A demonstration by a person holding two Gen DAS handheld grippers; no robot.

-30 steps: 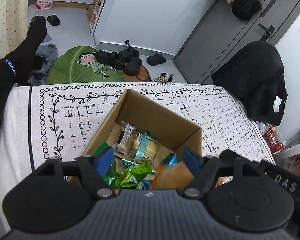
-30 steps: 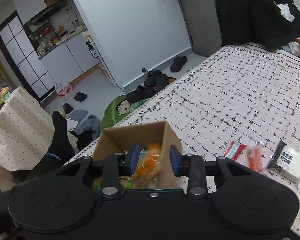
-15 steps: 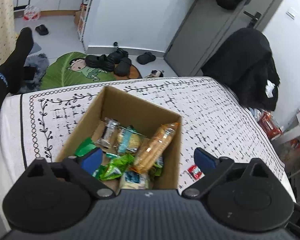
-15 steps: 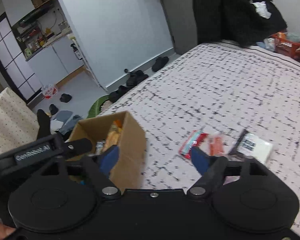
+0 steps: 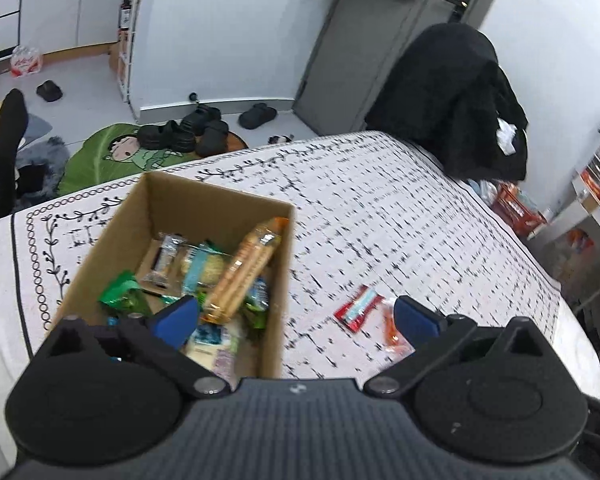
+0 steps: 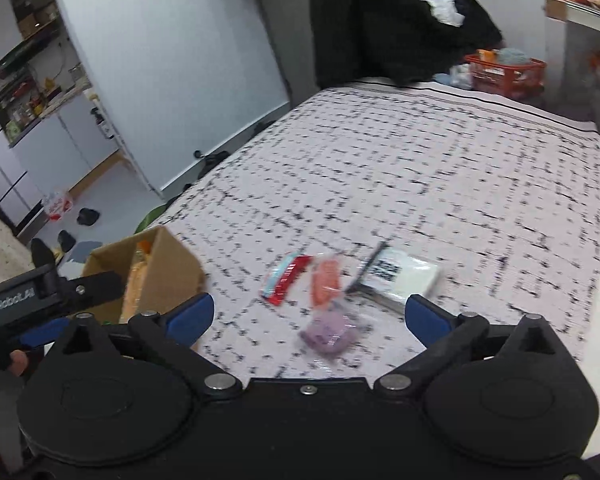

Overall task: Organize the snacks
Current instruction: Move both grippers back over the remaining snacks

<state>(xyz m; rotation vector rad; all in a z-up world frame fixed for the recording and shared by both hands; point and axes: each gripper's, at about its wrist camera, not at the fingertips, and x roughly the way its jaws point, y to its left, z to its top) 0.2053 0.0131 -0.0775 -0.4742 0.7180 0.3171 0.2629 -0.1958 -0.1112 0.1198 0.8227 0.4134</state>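
Both claws stood wide apart and empty: left claw [image 5: 296, 316], right claw [image 6: 310, 318]. The corrugated cardboard box [image 5: 278, 264] held crinkled snack wrappers, a long orange biscuit sleeve [image 5: 242, 268] uppermost. Four loose packets (blurred) lay on the patterned cloth of the worktop [image 6: 440, 168]: red [image 6: 286, 278], orange [image 6: 326, 282], white [image 6: 402, 276], purple [image 6: 332, 334].

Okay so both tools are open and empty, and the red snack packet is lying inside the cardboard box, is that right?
Not quite. Both tools, left and right, are open and empty, but the red snack packet lies on the patterned cloth outside the cardboard box, as the right wrist view shows.
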